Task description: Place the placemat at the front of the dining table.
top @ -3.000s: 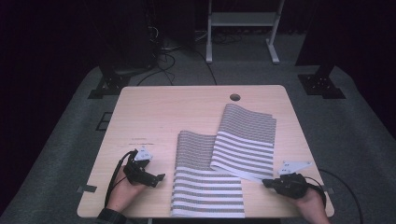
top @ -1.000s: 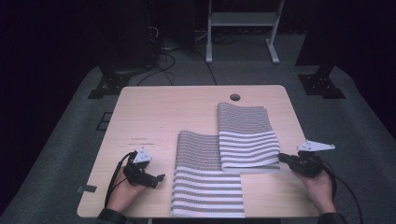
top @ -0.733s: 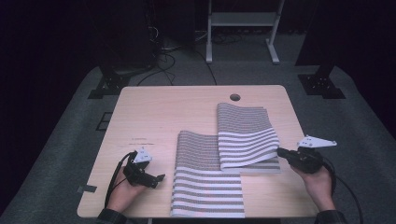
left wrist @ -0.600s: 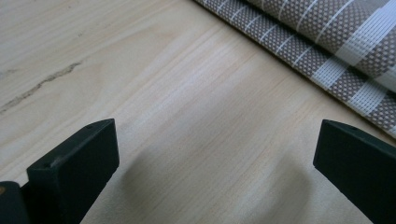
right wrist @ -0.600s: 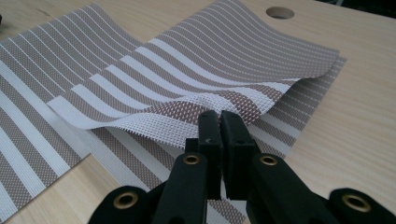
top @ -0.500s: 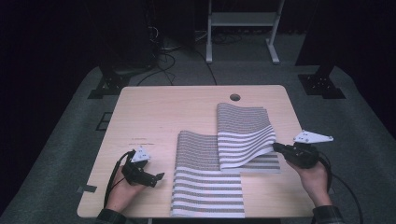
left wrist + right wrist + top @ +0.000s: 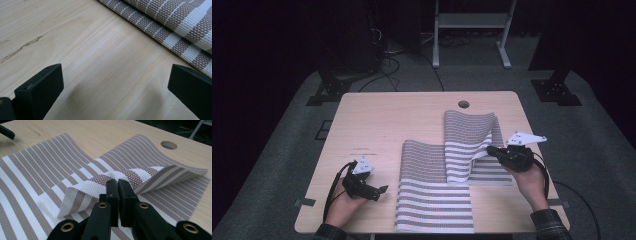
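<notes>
1. Right gripper (image 7: 118, 185), jaws pinched on the near edge of the top striped mat (image 7: 464, 137), lifts it off the mat beneath at the table's (image 7: 382, 120) right.
2. Left gripper (image 7: 379, 190) rests wide open, holding nothing.
3. Advice: keep the pinch firm, peel low and slowly so the lower mats stay put.

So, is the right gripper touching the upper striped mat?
Touching. The right gripper view shows the right gripper with its jaws shut on the raised edge of the upper striped mat, with no gap between them.
</notes>
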The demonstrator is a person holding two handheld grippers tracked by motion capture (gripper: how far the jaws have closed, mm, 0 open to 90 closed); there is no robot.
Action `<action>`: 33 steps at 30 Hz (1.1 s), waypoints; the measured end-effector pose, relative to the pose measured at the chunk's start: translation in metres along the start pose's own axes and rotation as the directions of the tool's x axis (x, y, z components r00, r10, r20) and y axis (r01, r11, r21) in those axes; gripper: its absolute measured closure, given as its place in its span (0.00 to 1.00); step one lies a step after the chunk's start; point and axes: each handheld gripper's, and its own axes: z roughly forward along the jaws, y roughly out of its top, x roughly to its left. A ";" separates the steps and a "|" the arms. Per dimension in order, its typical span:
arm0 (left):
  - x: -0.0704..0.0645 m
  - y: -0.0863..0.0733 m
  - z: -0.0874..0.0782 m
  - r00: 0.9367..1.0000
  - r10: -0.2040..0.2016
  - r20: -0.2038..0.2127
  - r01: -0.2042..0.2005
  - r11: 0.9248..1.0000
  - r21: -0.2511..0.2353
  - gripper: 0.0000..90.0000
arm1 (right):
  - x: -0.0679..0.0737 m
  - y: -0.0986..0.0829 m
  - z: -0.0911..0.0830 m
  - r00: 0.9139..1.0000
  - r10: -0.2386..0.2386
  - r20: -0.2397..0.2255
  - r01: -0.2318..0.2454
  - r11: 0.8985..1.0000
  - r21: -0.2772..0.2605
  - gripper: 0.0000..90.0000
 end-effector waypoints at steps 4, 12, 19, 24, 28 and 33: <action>0.002 -0.002 0.001 1.000 -0.008 0.001 0.008 1.000 0.005 0.00 | 0.003 0.005 0.009 1.000 -0.016 -0.009 0.016 1.000 0.009 0.97; 0.004 -0.004 -0.002 1.000 -0.005 -0.003 0.005 1.000 0.004 0.00 | 0.017 0.023 0.030 0.998 -0.046 -0.047 0.047 0.999 0.005 0.97; 0.004 -0.008 -0.004 1.000 -0.007 -0.002 0.007 1.000 -0.001 0.00 | 0.022 0.032 0.041 0.995 -0.035 -0.089 0.033 0.999 -0.022 0.97; 0.006 -0.014 -0.007 1.000 -0.018 -0.002 0.018 1.000 0.002 0.00 | 0.022 0.037 0.050 0.993 -0.003 -0.119 -0.001 1.000 -0.030 0.97; 0.005 -0.016 -0.007 1.000 -0.020 -0.003 0.020 1.000 0.014 0.00 | 0.026 0.043 0.054 0.991 -0.012 -0.134 0.008 1.000 -0.027 0.97; 0.004 -0.018 -0.005 1.000 -0.010 -0.006 0.011 1.000 0.021 0.00 | 0.033 0.055 0.064 0.988 -0.027 -0.155 0.022 0.999 -0.034 0.97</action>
